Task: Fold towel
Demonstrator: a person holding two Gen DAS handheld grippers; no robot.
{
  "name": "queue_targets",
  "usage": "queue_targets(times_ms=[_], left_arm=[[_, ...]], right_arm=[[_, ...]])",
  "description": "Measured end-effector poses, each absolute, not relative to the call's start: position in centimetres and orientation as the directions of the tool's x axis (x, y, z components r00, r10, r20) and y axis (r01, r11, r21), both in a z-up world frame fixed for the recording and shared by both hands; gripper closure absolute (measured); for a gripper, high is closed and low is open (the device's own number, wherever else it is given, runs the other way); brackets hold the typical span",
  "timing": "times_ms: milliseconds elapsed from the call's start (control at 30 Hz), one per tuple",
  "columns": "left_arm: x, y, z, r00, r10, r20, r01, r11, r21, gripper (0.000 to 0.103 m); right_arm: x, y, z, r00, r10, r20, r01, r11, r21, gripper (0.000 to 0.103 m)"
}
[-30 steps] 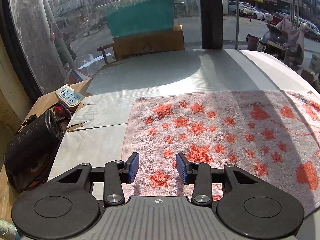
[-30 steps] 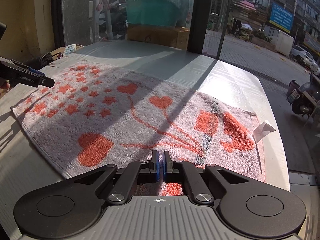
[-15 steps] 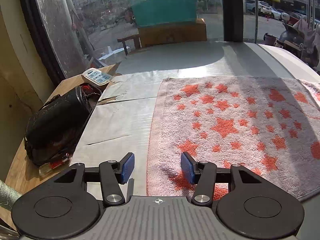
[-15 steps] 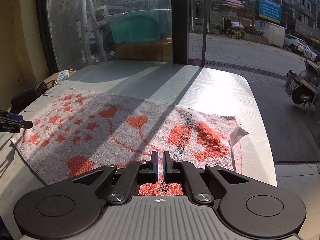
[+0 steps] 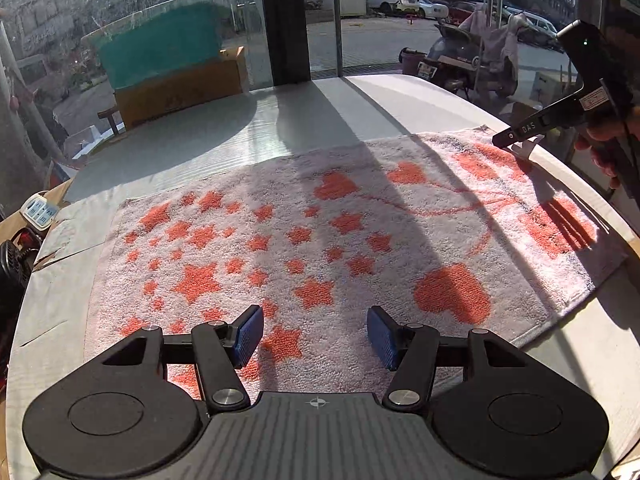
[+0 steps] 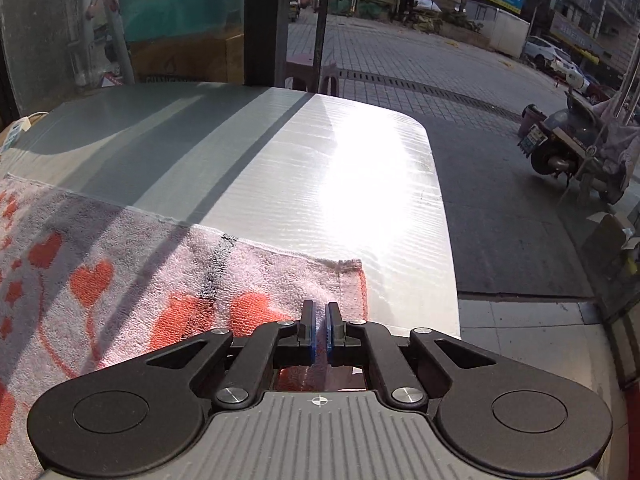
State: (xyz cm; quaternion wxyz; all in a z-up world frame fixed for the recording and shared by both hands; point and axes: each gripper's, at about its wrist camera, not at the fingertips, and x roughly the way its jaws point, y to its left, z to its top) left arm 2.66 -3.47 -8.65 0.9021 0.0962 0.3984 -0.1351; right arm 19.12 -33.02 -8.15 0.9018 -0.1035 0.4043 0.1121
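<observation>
A pink terry towel (image 5: 320, 240), looped and fuzzy, lies spread flat on the pale surface (image 5: 224, 148), whose covering looks like ribbed plastic sheet with a glossy sheen. Orange stars crowd the towel's left half, orange hearts and thin curving lines fill the right, and a dark stripe crosses near its far right end. The left gripper (image 5: 315, 334) hovers over the near edge of the towel with its jaws wide apart and holding nothing; their blue ribbed pads (image 5: 250, 334) face each other above a star. In the right wrist view the right gripper (image 6: 319, 330) sits at the towel's right end, by its orange-hemmed far corner, jaws drawn to a narrow slit; pink cloth shows under and behind the pads, but whether any fabric is pinched in the slit is hard to make out. From the left wrist view the same gripper's black body appears at the far right corner, partly cut off by the frame, with the person's right hand (image 5: 600, 144) on its handle. At the left edge a white power strip (image 5: 40, 210) and a dark bag (image 5: 12, 264) are only partly in frame.
</observation>
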Motion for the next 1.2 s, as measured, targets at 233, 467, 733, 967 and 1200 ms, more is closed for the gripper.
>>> queue_targets(times_ms=[233, 467, 733, 967, 1200], left_arm=[[1.8, -3.8, -7.7, 0.658, -0.196, -0.727, 0.348, 0.935, 0.063, 0.039], [-0.4, -11.5, -5.0, 0.603, -0.539, -0.588, 0.628, 0.775, -0.067, 0.018], [-0.4, -20.0, -6.9, 0.430, -0.663, -0.612, 0.731, 0.654, -0.195, 0.018], [-0.5, -24.7, -8.6, 0.395, -0.660, -0.639, 0.768, 0.619, -0.164, 0.018], [-0.1, -24.6, -8.4, 0.448, -0.637, -0.628, 0.754, 0.646, -0.117, 0.018]], right_arm=[[19.9, -36.5, -6.3, 0.717, 0.199, -0.668, -0.213, 0.975, 0.062, 0.099], [22.0, -39.3, -6.4, 0.579, 0.393, -0.714, -0.243, 0.920, 0.309, 0.099], [21.8, -42.4, -5.5, 0.510, 0.623, -0.593, -0.293, 0.774, 0.561, 0.098], [21.2, -44.2, -5.5, 0.505, 0.649, -0.569, -0.260, 0.743, 0.617, 0.098], [21.1, -44.7, -5.1, 0.488, 0.643, -0.590, -0.258, 0.753, 0.606, 0.098]])
